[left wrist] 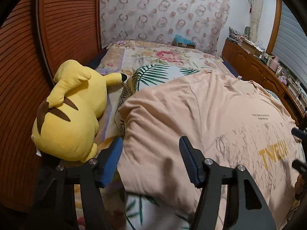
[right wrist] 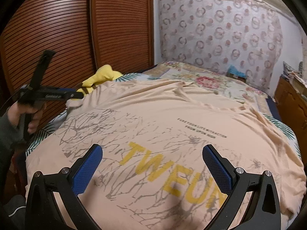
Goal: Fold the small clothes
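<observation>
The peach cotton T-shirt with yellow lettering (right wrist: 153,134) lies spread flat and unfolded on the floral bed (right wrist: 211,84), so folding has barely begun: left gripper (left wrist: 151,161) straddles its side edge unpinched, right gripper (right wrist: 152,169) spread empty above

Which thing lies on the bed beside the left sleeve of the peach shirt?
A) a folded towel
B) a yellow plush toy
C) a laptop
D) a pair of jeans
B: the yellow plush toy lies at the left edge of the peach shirt.
</observation>
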`<state>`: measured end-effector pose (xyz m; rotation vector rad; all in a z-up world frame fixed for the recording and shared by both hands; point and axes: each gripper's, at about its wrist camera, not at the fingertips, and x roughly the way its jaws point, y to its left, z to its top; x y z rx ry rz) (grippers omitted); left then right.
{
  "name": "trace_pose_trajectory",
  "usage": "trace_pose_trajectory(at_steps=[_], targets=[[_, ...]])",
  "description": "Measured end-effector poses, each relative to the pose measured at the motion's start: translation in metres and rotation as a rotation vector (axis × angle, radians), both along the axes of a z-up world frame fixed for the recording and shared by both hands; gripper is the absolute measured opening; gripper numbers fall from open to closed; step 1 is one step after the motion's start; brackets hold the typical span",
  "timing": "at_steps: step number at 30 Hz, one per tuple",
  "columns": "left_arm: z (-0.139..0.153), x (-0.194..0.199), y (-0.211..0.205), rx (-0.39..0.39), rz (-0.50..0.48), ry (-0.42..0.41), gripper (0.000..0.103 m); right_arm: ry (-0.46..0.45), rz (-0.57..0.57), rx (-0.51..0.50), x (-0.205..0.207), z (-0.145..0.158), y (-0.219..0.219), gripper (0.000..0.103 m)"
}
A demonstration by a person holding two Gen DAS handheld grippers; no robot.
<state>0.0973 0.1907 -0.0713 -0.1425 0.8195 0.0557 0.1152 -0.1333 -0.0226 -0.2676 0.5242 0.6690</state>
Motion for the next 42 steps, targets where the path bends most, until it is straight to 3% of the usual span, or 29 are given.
trace_pose_trajectory(at_steps=[12, 18, 20, 25, 33, 42], targets=[[-0.017, 0.053, 0.021, -0.017, 0.056, 0.074, 0.046, 0.057, 0.084, 0.023, 0.022, 0.004, 0.010, 0.103], [-0.017, 0.062, 0.014, 0.020, 0.054, 0.089, 0.039, 0.052, 0.104, 0.026, 0.016, -0.002, 0.004, 0.103], [-0.016, 0.063, 0.011, 0.045, 0.037, 0.083, 0.024, 0.052, 0.112, 0.020, 0.013, -0.005, 0.004, 0.103], [-0.013, 0.064, 0.010, 0.093, 0.019, 0.087, 0.004, 0.070, 0.113, 0.026, 0.011, -0.008, 0.003, 0.103], [0.027, 0.046, -0.004, 0.072, -0.034, -0.031, 0.003, 0.075, 0.098, 0.043, 0.012, -0.004, -0.009, 0.103], [0.082, 0.031, -0.083, 0.039, -0.242, -0.127, 0.003, 0.039, 0.040, 0.089, 0.008, 0.006, -0.028, 0.103]])
